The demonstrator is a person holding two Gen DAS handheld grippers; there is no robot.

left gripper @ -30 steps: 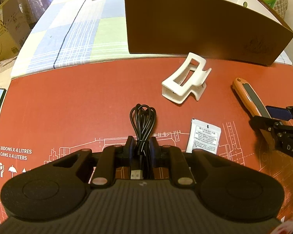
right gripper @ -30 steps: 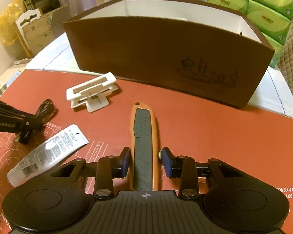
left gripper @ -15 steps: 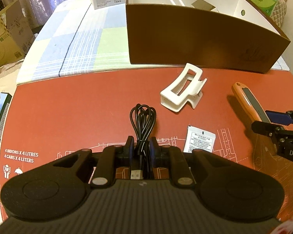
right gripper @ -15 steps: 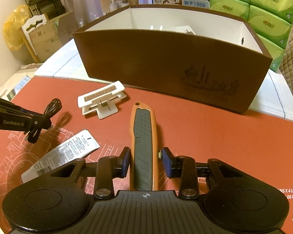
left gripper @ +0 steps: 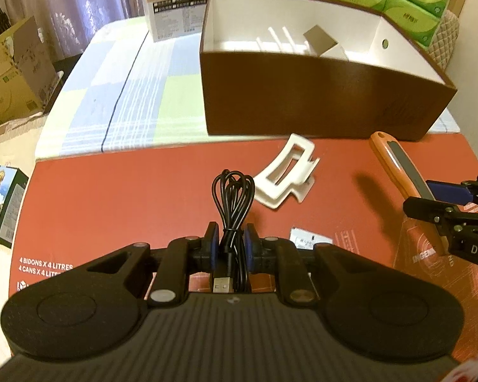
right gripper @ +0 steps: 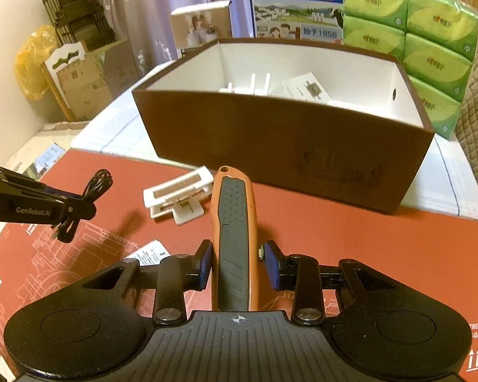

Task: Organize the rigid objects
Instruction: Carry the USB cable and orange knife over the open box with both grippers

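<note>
1. Looking through my left wrist camera, I see the left gripper (left gripper: 230, 244) clamped as tight as it goes on a bundled black USB cable (left gripper: 233, 205); the blue pads press both sides of the bundle, its loops stick out ahead of the fingertips and the silver plug sits back near the gripper body. The bundle hangs clear above the red printed cardboard sheet (left gripper: 118, 197) that covers the table. Just beyond it on the sheet lies a white plastic hair claw clip (left gripper: 283, 175), and a small white paper sachet (left gripper: 309, 238) peeks out beside my right finger. The open brown cardboard box with a white interior (left gripper: 318, 98) stands farther back, partly on a blue and green checked cloth (left gripper: 121, 95). At the right edge the other gripper holds its knife.

2. Through my right wrist camera, the right gripper (right gripper: 237, 262) stands only narrowly apart, closed on an orange utility knife with a grey rubber grip (right gripper: 234, 232), the pads against its two orange sides, the knife's tip pointing at the brown box. The knife appears lifted off the sheet. The left gripper comes in from the left with the cable.
</note>
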